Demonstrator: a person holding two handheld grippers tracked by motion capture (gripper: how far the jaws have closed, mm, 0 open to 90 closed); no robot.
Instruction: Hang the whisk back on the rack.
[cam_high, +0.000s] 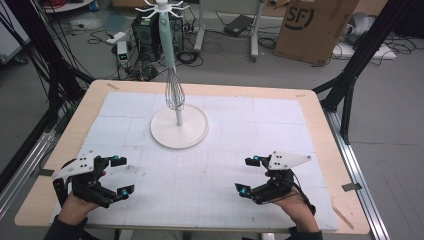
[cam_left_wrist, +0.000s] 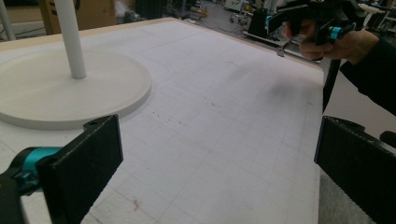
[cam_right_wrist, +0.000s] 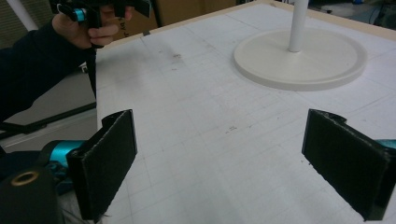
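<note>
A white rack with a round base (cam_high: 180, 129) and a thin pole stands at the back middle of the white mat. A wire whisk (cam_high: 174, 92) with a pale green handle hangs from its top hooks, close beside the pole. My left gripper (cam_high: 122, 175) rests near the front left of the mat, jaws wide apart and empty. My right gripper (cam_high: 249, 175) sits low at the front right, also open with nothing between its jaws. The left gripper view has the rack base (cam_left_wrist: 70, 93) at upper left; the right gripper view has the rack base (cam_right_wrist: 299, 58) at upper right.
The white gridded mat (cam_high: 215, 170) covers a wooden table (cam_high: 327, 150). Black frame posts stand at both sides. A cardboard box (cam_high: 312, 27), cables and equipment lie on the floor behind the table.
</note>
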